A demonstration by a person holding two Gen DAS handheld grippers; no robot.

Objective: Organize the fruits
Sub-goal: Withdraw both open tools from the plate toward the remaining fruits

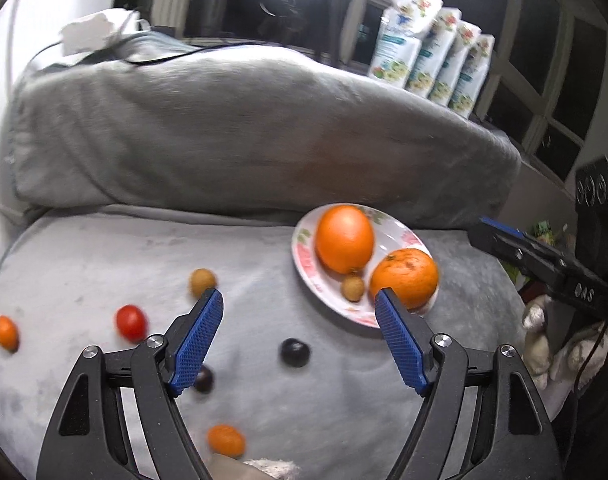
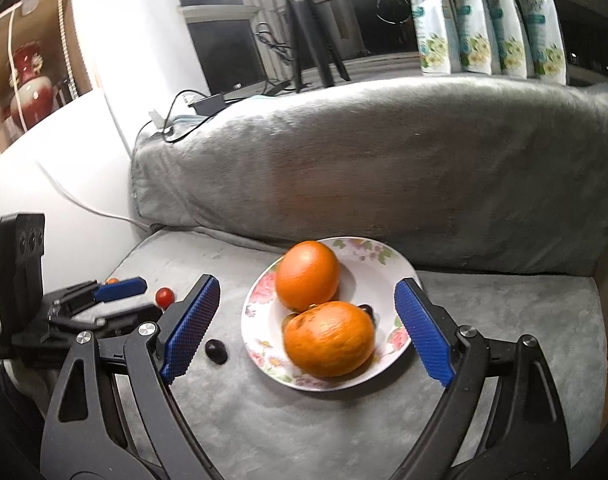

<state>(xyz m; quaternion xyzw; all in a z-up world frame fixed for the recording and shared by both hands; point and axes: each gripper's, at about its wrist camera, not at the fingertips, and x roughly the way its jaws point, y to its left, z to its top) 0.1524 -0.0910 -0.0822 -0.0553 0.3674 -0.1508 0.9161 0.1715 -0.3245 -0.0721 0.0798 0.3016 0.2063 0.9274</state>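
A floral plate (image 1: 304,240) (image 2: 259,292) on the grey sofa seat holds two oranges (image 1: 344,238) (image 2: 328,338), a small brown longan (image 1: 352,287) and a dark grape (image 2: 367,310). Loose on the seat lie a dark grape (image 1: 294,352) (image 2: 216,350), a second grape (image 1: 203,379), a cherry tomato (image 1: 131,322) (image 2: 164,297), a longan (image 1: 202,282) and two kumquats (image 1: 6,332) (image 1: 225,440). My left gripper (image 1: 299,300) is open and empty above the grapes. My right gripper (image 2: 307,288) is open and empty, hovering over the plate.
The grey sofa backrest (image 1: 243,128) rises behind the seat. Several floral packages (image 1: 428,56) stand on the sill behind it. A tripod (image 2: 308,28) and cables sit at the back left. The right gripper's body (image 1: 564,272) reaches in from the right.
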